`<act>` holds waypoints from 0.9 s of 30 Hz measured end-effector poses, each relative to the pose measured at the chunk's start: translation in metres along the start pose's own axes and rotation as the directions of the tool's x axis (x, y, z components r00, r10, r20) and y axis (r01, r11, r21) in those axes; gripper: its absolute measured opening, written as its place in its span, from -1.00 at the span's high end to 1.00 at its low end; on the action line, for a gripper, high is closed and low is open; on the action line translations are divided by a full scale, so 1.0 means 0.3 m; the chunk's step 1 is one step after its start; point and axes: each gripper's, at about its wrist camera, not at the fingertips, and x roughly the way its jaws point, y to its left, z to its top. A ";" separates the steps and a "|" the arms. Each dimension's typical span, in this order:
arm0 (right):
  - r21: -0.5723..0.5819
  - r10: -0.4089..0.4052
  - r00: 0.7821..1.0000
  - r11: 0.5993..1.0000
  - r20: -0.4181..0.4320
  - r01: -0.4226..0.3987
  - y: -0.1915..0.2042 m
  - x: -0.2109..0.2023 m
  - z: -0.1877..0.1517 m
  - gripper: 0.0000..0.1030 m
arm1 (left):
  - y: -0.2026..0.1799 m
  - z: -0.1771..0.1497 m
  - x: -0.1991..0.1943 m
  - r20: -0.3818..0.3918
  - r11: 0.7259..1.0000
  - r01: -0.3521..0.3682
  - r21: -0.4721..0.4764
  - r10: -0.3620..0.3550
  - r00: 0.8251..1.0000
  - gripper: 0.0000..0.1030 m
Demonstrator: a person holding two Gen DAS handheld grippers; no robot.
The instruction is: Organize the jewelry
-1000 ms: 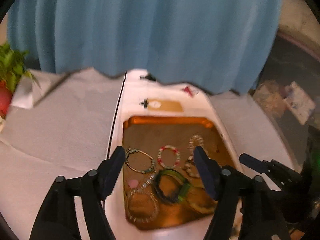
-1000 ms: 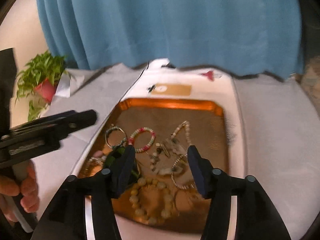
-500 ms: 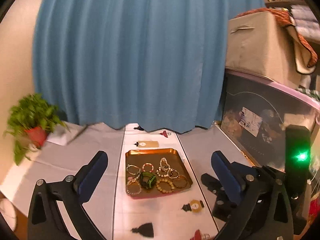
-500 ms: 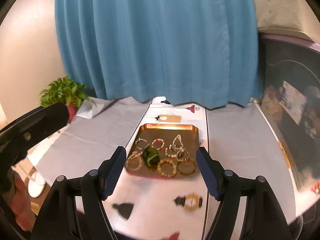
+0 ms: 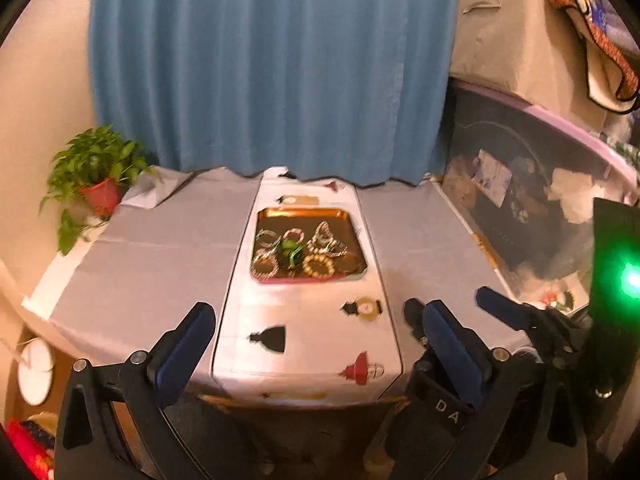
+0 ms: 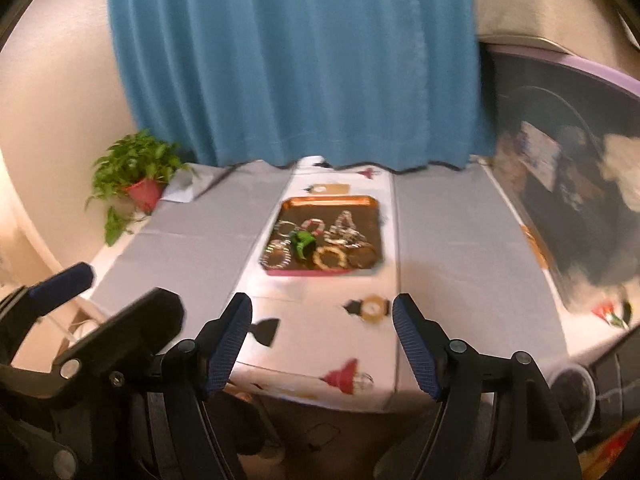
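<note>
An orange tray (image 5: 304, 213) holds several bracelets and a green piece (image 5: 291, 251) in the middle of the table; it also shows in the right wrist view (image 6: 328, 201). My left gripper (image 5: 320, 340) is open and empty, well back from the tray above the table's near edge. My right gripper (image 6: 322, 332) is open and empty, also far back from the tray. The right gripper shows in the left wrist view (image 5: 500, 312), and the left gripper's fingers (image 6: 60, 288) show in the right wrist view.
A white runner (image 5: 308, 320) with printed figures crosses the grey tablecloth (image 5: 160, 256). A potted plant (image 5: 96, 176) stands at the far left. A blue curtain (image 5: 264, 68) hangs behind. A dark bin (image 5: 520, 184) and a box stand to the right.
Both grippers have pulled far back and up from the tray, from just over the bracelets to beyond the table's near edge. Both stay open and empty.
</note>
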 end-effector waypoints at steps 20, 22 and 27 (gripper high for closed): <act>-0.014 -0.026 0.999 1.000 -0.021 0.025 0.011 -0.065 -0.067 -0.42 | -0.024 -0.053 -0.038 -0.021 0.998 -0.042 0.047 0.043 0.999 -1.00; -0.019 -0.025 1.000 1.000 -0.016 0.024 0.015 -0.068 -0.067 -0.42 | -0.024 -0.055 -0.042 -0.011 0.997 -0.055 0.052 0.055 0.998 -1.00; -0.022 -0.021 1.000 1.000 -0.009 0.021 0.021 -0.069 -0.065 -0.42 | -0.019 -0.056 -0.049 -0.009 0.998 -0.054 0.041 0.055 0.998 -1.00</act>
